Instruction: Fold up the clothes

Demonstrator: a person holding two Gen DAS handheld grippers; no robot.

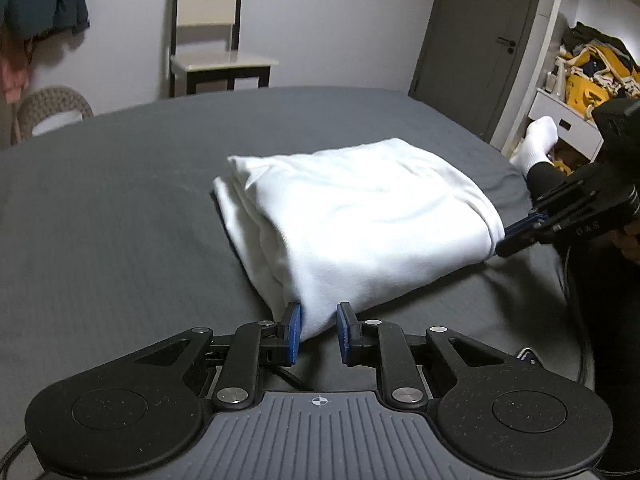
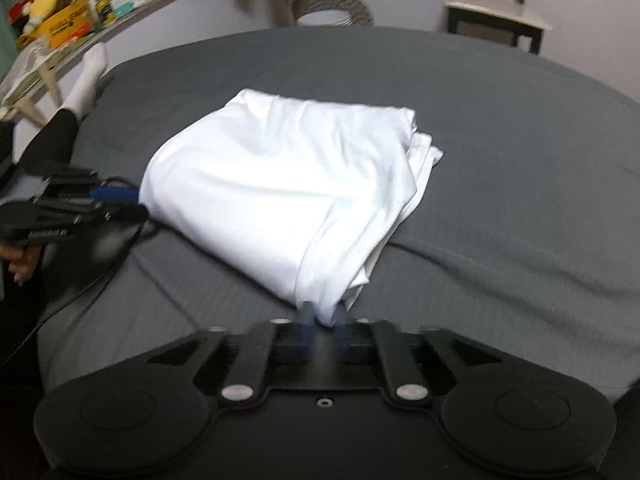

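At the far left of the left wrist view, a woven beige chair back (image 1: pixel 52 106) peeks over the edge of the dark grey bed sheet (image 1: pixel 120 200), and a cream-and-black wooden chair (image 1: pixel 212 40) stands against the pale wall behind it. Toward the middle of the sheet lies the folded white cotton garment (image 1: pixel 360 216), a thick, soft rectangle of several layers. The left gripper (image 1: pixel 318 330) sits at the garment's near corner, its blue-padded fingers (image 1: pixel 295 330) parted, with the corner of cloth lying between them and touching the left pad; the grip looks loose rather than clamped. Further right, the right gripper (image 1: pixel 516 234) meets the garment's right-hand corner; in its own view, the right gripper (image 2: pixel 323 328) has a bunched corner of white cloth pinched between closely set fingers, though motion blur softens the detail. At the right edge, a person's leg in a white sock (image 1: pixel 538 142) rests beside the bed, before a grey door (image 1: pixel 480 40).
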